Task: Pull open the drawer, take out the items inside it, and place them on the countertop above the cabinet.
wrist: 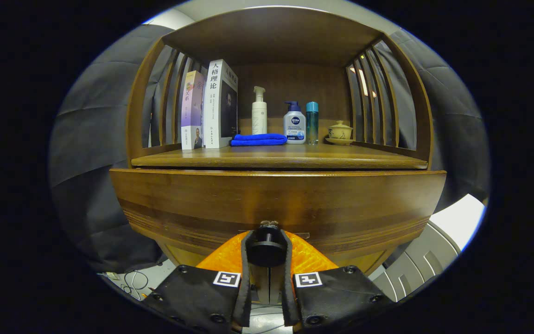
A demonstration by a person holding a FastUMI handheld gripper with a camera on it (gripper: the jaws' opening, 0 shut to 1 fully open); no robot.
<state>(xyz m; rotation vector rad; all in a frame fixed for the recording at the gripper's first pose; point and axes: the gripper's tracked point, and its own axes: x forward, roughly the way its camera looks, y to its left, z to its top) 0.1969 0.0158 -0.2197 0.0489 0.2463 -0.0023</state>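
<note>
Gripper (267, 253) clamped on drawer knob (266, 248) | books (211, 109), bottles (294, 123), blue cloth (258, 139) on countertop (276, 160)

The wooden countertop (295, 160) above the drawer carries 2 upright books (211, 109) at 9 o'clock, a folded blue cloth (258, 139) at centre, a white pump bottle (259, 112) behind it, then 2 more bottles (301, 123) and a lidded ceramic cup (340, 132) toward 3 o'clock.
</note>
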